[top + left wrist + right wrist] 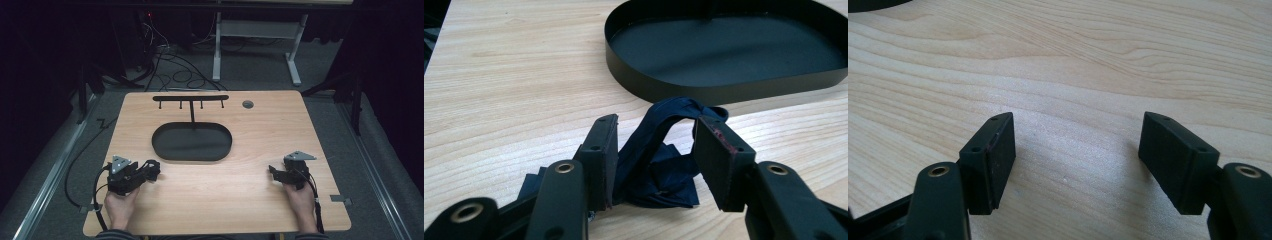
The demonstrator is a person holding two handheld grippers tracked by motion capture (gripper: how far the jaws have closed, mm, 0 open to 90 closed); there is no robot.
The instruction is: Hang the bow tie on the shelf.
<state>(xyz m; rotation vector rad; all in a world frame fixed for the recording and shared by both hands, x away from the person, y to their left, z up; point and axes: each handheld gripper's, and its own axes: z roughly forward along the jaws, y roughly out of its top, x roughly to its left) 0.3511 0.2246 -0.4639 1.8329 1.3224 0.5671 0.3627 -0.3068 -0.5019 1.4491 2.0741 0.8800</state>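
The crumpled dark navy strip of fabric (659, 150) lies on the light wooden table (240, 190), just short of the black oval metal tray (724, 90) with its low wall. From the left gripper view I see it bunched between the jaws of my left gripper (656, 155): one fold rises in a loop toward the tip of the far jaw, and the rest lies against the inner face of the near one. The jaws stand fairly wide, and I cannot make out either pad pressing the cloth, so I read this as a grasp still being set up, not yet made.

In the high view the fabric (151, 169) sits at the left gripper's (147, 172) tips, near the tray's (220, 155) front left edge. Behind the tray stands a thin black rack with small hooks (190, 98) on a post.

My right gripper (1078, 160) rests over bare wood with its jaws wide and nothing between them; it sits well apart at the table's right (277, 172).

My judgement: little is done. The cloth must still be pinched, lifted and carried, probably to the tray or the hooks.
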